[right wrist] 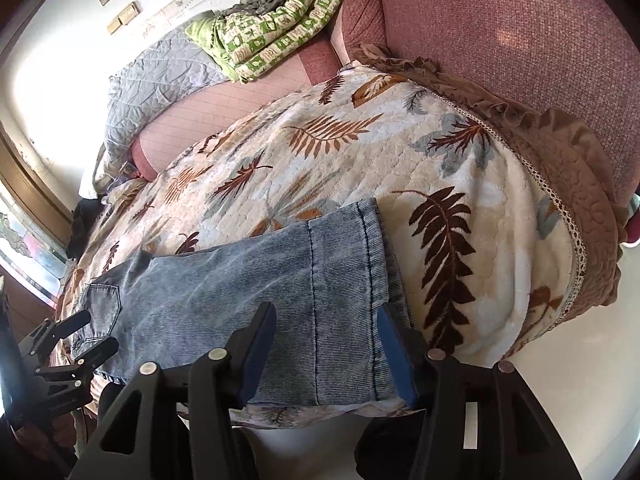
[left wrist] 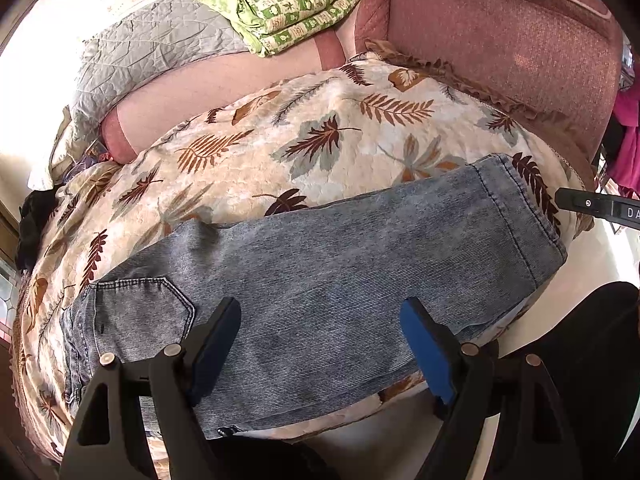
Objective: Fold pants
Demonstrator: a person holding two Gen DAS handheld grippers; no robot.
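Light blue washed denim pants (left wrist: pixel 320 276) lie flat, legs stacked, on a leaf-patterned blanket (left wrist: pixel 280 148), waist and back pocket (left wrist: pixel 140 312) to the left, hems to the right. My left gripper (left wrist: pixel 320 320) is open above the thigh part, near the front edge, holding nothing. In the right wrist view the pants (right wrist: pixel 240 292) show with the hem (right wrist: pixel 372 280) under my open right gripper (right wrist: pixel 326 320). The left gripper (right wrist: pixel 88 332) also shows at the far left by the pocket.
The blanket covers a sofa seat with a pink-red backrest (left wrist: pixel 500 40). A folded green quilt (left wrist: pixel 292 4) and a grey quilt (left wrist: pixel 152 48) lie at the back left. A brown ruffled edge (right wrist: pixel 560 152) runs along the right. White floor (right wrist: pixel 580 380) lies in front.
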